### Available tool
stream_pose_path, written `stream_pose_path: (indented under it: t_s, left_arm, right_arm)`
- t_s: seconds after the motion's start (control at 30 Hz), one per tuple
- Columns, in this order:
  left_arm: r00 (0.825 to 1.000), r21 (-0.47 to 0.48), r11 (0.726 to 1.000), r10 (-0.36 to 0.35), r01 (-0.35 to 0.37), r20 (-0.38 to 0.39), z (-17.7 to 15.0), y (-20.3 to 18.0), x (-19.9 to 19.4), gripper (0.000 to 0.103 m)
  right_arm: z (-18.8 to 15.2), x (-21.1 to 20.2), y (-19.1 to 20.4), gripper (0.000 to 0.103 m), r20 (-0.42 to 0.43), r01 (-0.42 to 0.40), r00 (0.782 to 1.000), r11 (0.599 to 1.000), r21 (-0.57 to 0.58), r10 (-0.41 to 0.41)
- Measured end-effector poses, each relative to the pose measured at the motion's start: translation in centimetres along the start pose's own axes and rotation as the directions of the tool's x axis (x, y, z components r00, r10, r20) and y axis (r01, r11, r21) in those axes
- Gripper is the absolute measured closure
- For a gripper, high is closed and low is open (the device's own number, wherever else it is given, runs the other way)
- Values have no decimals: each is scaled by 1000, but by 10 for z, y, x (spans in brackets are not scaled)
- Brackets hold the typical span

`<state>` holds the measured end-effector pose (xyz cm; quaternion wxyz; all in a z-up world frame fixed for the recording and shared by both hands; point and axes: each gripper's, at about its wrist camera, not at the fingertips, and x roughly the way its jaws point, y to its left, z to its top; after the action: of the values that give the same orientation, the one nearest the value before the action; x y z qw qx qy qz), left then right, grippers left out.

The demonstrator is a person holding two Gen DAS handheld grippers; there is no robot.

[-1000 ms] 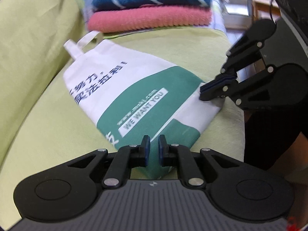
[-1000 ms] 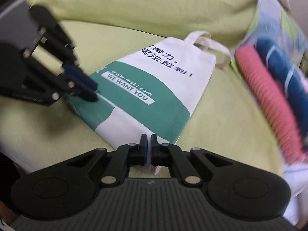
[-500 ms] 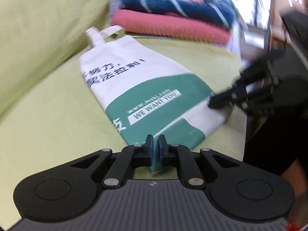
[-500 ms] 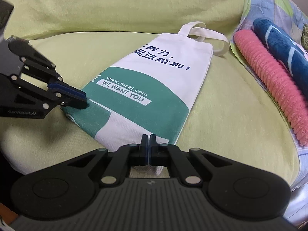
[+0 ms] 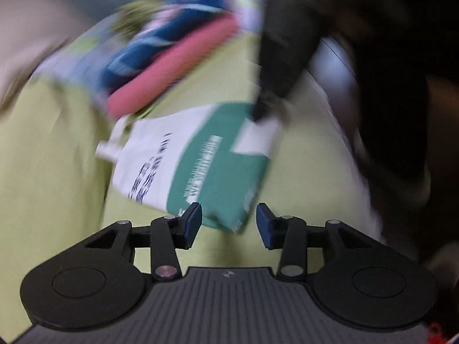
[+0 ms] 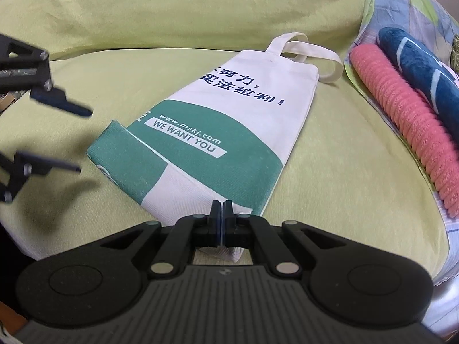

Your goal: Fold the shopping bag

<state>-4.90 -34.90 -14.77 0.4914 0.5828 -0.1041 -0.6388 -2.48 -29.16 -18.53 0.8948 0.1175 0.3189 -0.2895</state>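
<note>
Left gripper (image 5: 228, 223) opening, empty (view blurred); right gripper (image 6: 221, 220) clamps shopping bag (image 6: 218, 132) corner, partly hidden.

Yellow-green sofa seat cushion (image 6: 330, 177), covered in finely textured fabric, lightly wrinkled. Matching back cushion (image 6: 172, 8) rising at 12 o'clock.

Lying flat on seat cushion, near centre: folded shopping bag (image 6: 229, 132), white canvas with green lower band, blue characters and "WE WANT YOU" print. Handle loop (image 6: 315, 54) pointing toward 1 o'clock, resting on cushion. Bottom end toward 6 o'clock, one corner folded over at 9 o'clock.

At 3 o'clock, on sofa: patterned cloth (image 6: 401, 14) in blue, white and green patches. Stacked on it: pink ribbed towel (image 6: 416, 120), dark blue striped towel (image 6: 424, 66) beside it. Well apart from shopping bag.
</note>
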Motion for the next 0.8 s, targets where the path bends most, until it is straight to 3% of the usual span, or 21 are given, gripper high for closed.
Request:
stream_pose_path:
  t_s: [0.07, 0.13, 0.27, 0.3, 0.33, 0.4, 0.47, 0.57, 0.63, 0.73, 0.8]
  left_arm:
    - [999, 190, 981, 43, -37, -32, -2, -16, 12, 54]
    - [997, 332, 941, 75, -60, -35, -5, -27, 22, 55]
    - [992, 470, 877, 124, -102, -17, -8, -32, 43, 59]
    - [993, 474, 876, 115, -93, -18, -10, -31, 49, 61]
    - [995, 466, 881, 97, -77, -20, -11, -29, 53, 72]
    - [997, 470, 881, 74, -57, -17, -14, -27, 55, 83]
    - [999, 463, 885, 50, -37, -15, -16, -24, 56, 85]
    - [1000, 396, 918, -5, 14, -24, -13, -10, 56, 85]
    - [999, 377, 926, -26, 34, -28, -11, -3, 57, 85]
    - [999, 351, 935, -38, 46, -28, -10, 1, 58, 85]
    - [998, 329, 943, -50, 56, -27, -9, 5, 59, 85]
  right_arm:
    - [0, 0, 0, 103, 2, 0, 1000, 1000, -1, 0]
    - [0, -1, 0, 103, 2, 1, 1000, 1000, -5, -1]
    - [0, -1, -1, 103, 3, -5, 1000, 1000, -11, 6]
    - [0, -1, -1, 103, 4, -8, 1000, 1000, -10, 8]
    - [0, -1, -1, 103, 5, -8, 1000, 1000, -10, 8]
    - [0, 0, 0, 103, 8, -7, 1000, 1000, -18, 7]
    - [-1, -1, 2, 103, 22, -4, 1000, 999, -54, 5]
    - [-6, -7, 11, 100, 60, 8, 998, 977, -211, 5]
    - [-12, -16, 17, 90, 97, 13, 995, 933, -359, 24]
    - [-26, -32, 23, 37, 173, 73, 984, 814, -577, 35]
    - [-40, -35, 26, 41, 196, 104, 979, 697, -710, 53]
